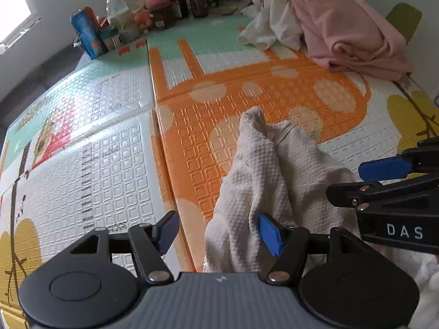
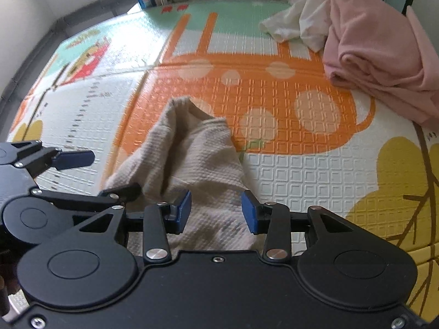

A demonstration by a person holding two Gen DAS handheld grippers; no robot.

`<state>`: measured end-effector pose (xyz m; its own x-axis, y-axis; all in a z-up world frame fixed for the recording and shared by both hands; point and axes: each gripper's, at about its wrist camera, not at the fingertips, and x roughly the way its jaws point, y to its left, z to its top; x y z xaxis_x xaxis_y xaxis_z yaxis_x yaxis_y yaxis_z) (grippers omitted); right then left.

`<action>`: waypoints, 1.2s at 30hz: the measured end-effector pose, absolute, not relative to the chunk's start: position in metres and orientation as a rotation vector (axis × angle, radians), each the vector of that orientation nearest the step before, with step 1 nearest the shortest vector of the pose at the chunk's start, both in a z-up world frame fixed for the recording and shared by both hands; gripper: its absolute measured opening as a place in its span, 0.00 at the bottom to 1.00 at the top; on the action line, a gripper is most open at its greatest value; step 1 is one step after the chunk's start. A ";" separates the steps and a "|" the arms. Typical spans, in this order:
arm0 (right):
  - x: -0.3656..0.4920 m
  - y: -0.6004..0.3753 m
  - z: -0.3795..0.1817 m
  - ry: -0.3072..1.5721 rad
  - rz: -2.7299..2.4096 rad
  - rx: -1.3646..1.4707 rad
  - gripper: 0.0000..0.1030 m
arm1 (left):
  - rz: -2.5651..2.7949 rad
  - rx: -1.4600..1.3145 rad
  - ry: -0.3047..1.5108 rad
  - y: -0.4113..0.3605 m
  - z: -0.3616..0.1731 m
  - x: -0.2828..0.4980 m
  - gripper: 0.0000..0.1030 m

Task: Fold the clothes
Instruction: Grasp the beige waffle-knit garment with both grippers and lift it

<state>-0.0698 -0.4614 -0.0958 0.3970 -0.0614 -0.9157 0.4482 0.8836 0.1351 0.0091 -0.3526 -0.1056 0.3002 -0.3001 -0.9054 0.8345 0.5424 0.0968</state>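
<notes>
Cream waffle-knit cloth (image 2: 189, 159) lies bunched on the play mat (image 2: 315, 175), near edge, partly over the orange print; one end rises in a rumpled peak, no flat layers or squared edges visible, so by the look it's not in a folded state. L gripper (image 1: 219, 231): jaws wide apart, cloth's near end lying between them, right blue pad touching or just beside the fabric, nothing clamped. R gripper (image 2: 216, 212): jaws also apart, straddling the cloth's near part, pads either side w/o pinching it. Both tools close together, side by side over the same piece. Far side of mat: pink garment (image 2: 384, 54) heaped in loose rolls, white garment (image 2: 299, 24) crumpled against it; neither reads as neatly folded. Clutter of bottles and boxes (image 1: 131, 24) along far wall, apart from the work. Judgement: no finished fold visible anywhere; waffle piece needs spreading flat and folding, pink and white pieces too. Can't tell whether the open jaws mean about to grasp or just let go.
</notes>
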 end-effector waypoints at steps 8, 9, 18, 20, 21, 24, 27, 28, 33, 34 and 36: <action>-0.063 -0.463 -0.121 1.160 -0.331 0.379 0.40 | -0.830 0.656 1.028 -0.358 -0.124 0.014 0.60; -0.063 -0.464 -0.122 1.162 -0.331 0.380 0.40 | -0.832 0.655 1.034 -0.358 -0.126 0.015 0.59; -0.061 -0.463 -0.130 1.177 -0.323 0.372 0.33 | -0.856 0.622 1.073 -0.361 -0.133 0.017 0.41; -0.060 -0.462 -0.130 1.180 -0.319 0.363 0.30 | -0.857 0.615 1.077 -0.361 -0.134 0.017 0.37; -0.060 -0.462 -0.130 1.180 -0.317 0.361 0.27 | -0.858 0.611 1.079 -0.361 -0.134 0.017 0.35; -0.060 -0.462 -0.130 1.181 -0.323 0.358 0.17 | -0.861 0.596 1.085 -0.360 -0.133 0.017 0.27; -0.061 -0.462 -0.129 1.179 -0.322 0.353 0.14 | -0.865 0.599 1.080 -0.361 -0.132 0.015 0.23; -0.061 -0.462 -0.129 1.178 -0.321 0.352 0.13 | -0.865 0.603 1.076 -0.361 -0.131 0.015 0.22; -0.062 -0.461 -0.123 1.170 -0.318 0.356 0.09 | -0.851 0.620 1.061 -0.360 -0.125 0.013 0.19; -0.063 -0.461 -0.121 1.168 -0.317 0.357 0.09 | -0.849 0.620 1.056 -0.359 -0.122 0.013 0.19; -0.063 -0.461 -0.117 1.163 -0.315 0.359 0.08 | -0.845 0.616 1.050 -0.356 -0.117 0.013 0.19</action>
<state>-0.0630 -0.4612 -0.1167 0.3651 -0.0557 -0.9293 0.4205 0.9004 0.1113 0.0132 -0.3565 -0.1170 0.2467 -0.3000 -0.9215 0.8362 0.5466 0.0459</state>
